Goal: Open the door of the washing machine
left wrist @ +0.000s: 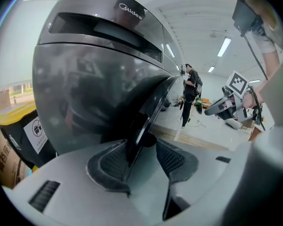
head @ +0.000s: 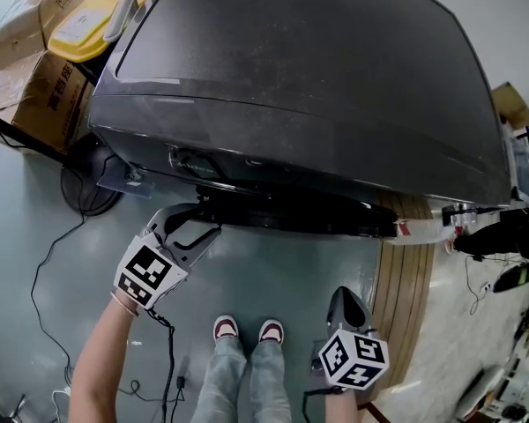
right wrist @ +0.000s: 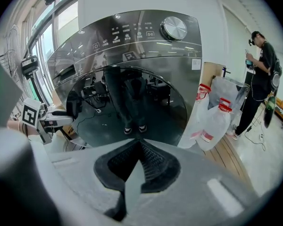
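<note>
Washing machine [left wrist: 85,69] wears Midea badge [left wrist: 130,11]; left gripper [left wrist: 141,149] gapes around door [left wrist: 148,109] edge; right gripper [right wrist: 139,147] closed, empty.

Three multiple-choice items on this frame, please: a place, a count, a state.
1. The door rim lies: A between the left tongs' jaws; B flat on the floor; C hidden from every view.
2. Red-capped jugs beside the washing machine: A one; B two; C four.
3. The right tongs are: A open; B shut, empty; C clamped on the dial.
Answers: A, the rim runs through their open gap; B, two stand side by side; B, they meet with nothing between.
</note>
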### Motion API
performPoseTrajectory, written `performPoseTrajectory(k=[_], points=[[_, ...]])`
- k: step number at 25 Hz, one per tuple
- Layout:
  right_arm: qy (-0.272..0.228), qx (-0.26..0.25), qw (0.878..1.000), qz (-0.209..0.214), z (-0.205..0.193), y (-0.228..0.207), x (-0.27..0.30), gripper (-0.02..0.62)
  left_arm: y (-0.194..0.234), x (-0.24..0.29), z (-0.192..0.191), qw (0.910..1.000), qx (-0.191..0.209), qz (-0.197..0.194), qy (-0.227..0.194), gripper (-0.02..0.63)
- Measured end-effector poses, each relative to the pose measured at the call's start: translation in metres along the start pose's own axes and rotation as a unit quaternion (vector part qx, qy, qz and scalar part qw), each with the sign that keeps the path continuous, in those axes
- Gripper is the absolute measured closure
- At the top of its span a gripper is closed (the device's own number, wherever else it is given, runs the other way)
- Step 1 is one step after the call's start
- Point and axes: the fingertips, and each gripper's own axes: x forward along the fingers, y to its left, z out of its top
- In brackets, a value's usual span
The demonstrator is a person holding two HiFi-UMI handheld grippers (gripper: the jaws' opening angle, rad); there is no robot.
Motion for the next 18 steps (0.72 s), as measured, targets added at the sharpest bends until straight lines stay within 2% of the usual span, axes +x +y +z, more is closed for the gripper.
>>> performPoseTrajectory(k=[15, 18], points=[[-0.002, -0.001, 1.000, 0.002, -0.007, -0.005, -0.008, 0.591, -0.001, -0.001, 0.001, 1.0000, 0.000, 0.007, 0.007, 0.431], [-0.003, 0.000, 1.000, 0.001, -0.007, -0.007, -0.011, 0.591, -0.005, -0.004, -0.002, 0.9999, 0.001, -0.001, 0.013, 0.436]])
